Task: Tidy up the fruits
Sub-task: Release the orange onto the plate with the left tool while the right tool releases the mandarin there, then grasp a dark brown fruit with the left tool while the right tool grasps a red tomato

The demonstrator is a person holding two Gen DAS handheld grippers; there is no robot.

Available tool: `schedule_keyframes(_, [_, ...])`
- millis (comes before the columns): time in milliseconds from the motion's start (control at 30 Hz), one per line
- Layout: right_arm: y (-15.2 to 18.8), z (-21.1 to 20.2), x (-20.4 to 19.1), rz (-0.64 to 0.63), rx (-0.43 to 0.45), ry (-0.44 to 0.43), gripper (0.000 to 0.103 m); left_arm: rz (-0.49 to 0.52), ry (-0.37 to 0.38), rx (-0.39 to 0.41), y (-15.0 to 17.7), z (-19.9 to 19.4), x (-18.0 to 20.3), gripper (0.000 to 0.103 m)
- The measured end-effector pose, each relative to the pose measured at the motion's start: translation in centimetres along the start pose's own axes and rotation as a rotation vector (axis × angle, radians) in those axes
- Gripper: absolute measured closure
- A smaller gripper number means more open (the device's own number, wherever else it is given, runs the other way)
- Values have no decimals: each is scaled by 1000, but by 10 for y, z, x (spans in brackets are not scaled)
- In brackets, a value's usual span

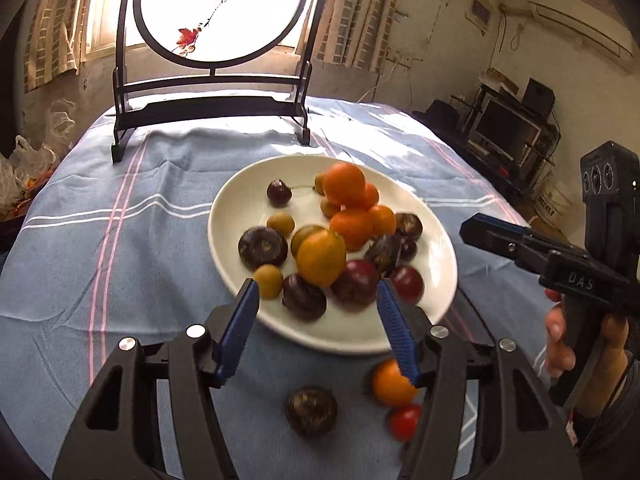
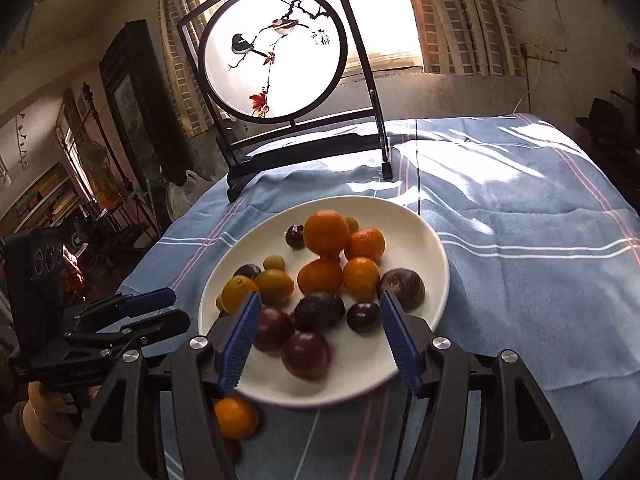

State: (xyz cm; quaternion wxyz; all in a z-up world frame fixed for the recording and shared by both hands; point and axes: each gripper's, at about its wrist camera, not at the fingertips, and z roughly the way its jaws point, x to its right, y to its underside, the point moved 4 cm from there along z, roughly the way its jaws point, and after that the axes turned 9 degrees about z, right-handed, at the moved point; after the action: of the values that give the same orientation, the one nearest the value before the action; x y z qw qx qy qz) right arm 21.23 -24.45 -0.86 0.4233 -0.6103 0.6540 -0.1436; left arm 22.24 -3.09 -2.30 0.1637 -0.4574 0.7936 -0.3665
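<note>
Fingers of both grippers stand apart with nothing clamped between them. The left gripper (image 1: 316, 296) hangs above the near rim of the white plate (image 1: 240, 200), its blue pads roughly half open; fruit shows through the gap, but the pads touch none of it. The right gripper (image 2: 318, 308) is set about as wide over the same plate and is likewise empty.

Going left to right across the table, the blue striped cloth (image 1: 100, 220) is bare on the left. The plate sits near the middle and carries most of the fruit: a dark round fruit (image 1: 263, 248) at its left, small yellow-green ones beside it, a yellowish orange (image 1: 321, 257) toward the front, a pile of tangerines (image 1: 344, 184) in the centre, and dark red plums (image 1: 356, 282) toward the right rim. Off the plate, on the cloth just in front of it, lie three stragglers: a dark brown fruit (image 1: 311, 411), then an orange (image 1: 390, 384), then a small red fruit (image 1: 405, 420) touching the orange.

Judging by this, the gathering looks well advanced but not finished. Most fruit is already on the plate, heaped without sorting by kind, and the three pieces on the cloth probably remain to be lifted in. Whether grouping by type is wanted cannot be told.
</note>
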Motion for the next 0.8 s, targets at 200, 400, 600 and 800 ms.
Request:
schedule_keyframes(200, [56, -31, 21, 58, -22, -32, 40, 153, -42, -101, 58, -10, 19, 44])
schedule_keyframes(400, [67, -34, 32, 118, -27, -73, 40, 142, -35, -149, 63, 6, 18, 44])
schedule_keyframes(600, [70, -29, 26, 98, -74, -83, 40, 142, -36, -230, 61, 30, 18, 62])
schedule_keyframes(800, [94, -29, -9, -46, -168, -105, 40, 165, -58, -181, 66, 9, 25, 69])
